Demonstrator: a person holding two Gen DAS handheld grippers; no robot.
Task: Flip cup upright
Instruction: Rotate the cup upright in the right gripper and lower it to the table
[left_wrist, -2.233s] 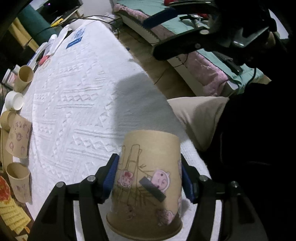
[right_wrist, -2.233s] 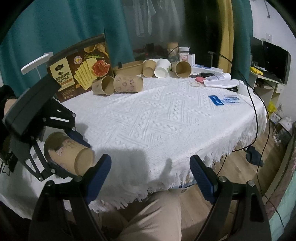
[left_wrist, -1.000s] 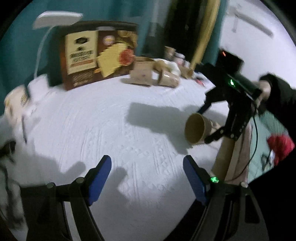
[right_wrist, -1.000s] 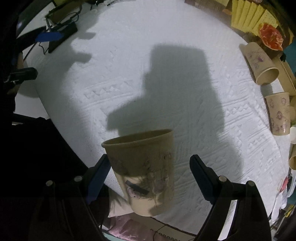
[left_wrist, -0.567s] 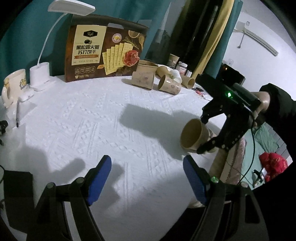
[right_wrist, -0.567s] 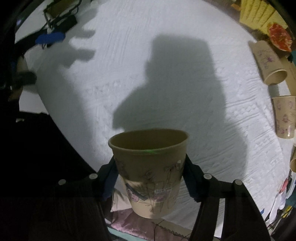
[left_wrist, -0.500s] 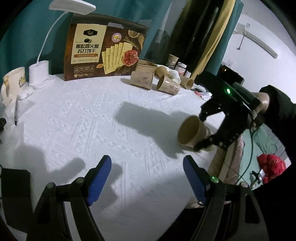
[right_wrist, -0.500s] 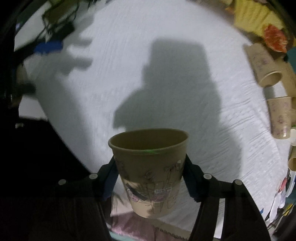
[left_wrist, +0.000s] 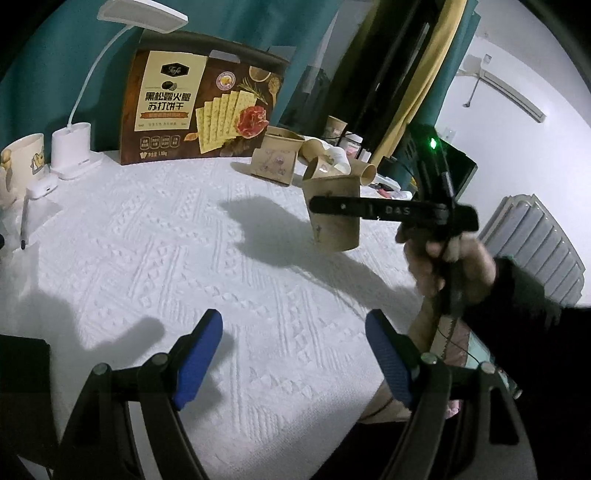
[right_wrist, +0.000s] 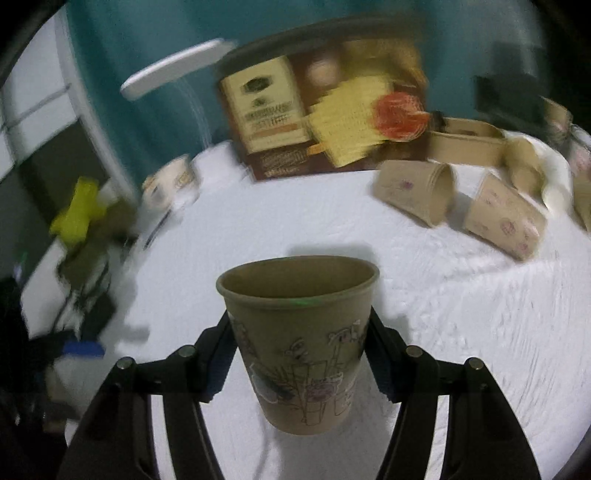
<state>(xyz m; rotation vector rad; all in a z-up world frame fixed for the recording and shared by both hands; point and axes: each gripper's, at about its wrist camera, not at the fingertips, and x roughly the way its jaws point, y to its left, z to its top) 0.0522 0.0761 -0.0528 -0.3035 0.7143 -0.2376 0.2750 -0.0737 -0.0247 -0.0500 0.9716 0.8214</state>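
Brown paper cup with cartoon line drawings (right_wrist: 301, 343), mouth upward, is clamped at mid-wall between the blue-padded fingers of the right gripper (right_wrist: 301, 350). From the left wrist view the same cup (left_wrist: 334, 214) hangs above the white embossed tablecloth (left_wrist: 184, 266), toward the right edge of the table, with its base clear of the cloth and a shadow cast beside it. The person's right hand (left_wrist: 448, 266) holds the gripper handle beyond that edge.

The left gripper (left_wrist: 293, 360) is idle near the front edge of the table, its blue pads spread wide with nothing between them.

Along the far edge stand a brown cracker box printed with yellow biscuits (left_wrist: 201, 114), a white desk lamp (left_wrist: 74, 144) and a cream mug (left_wrist: 20, 166) at the far left corner, and a cluster of spare paper cups (left_wrist: 321, 162), several lying on their sides.

Step in hand, as judged: the turn appears done, since the cup is already mouth-up; what remains is the set-down. The next move calls for lowering the cup straight until its base sits flat on the cloth, then parting the right fingers evenly so the light paper wall is not dragged or tipped. The right wrist view is motion-blurred, so fine tilt cannot be told.
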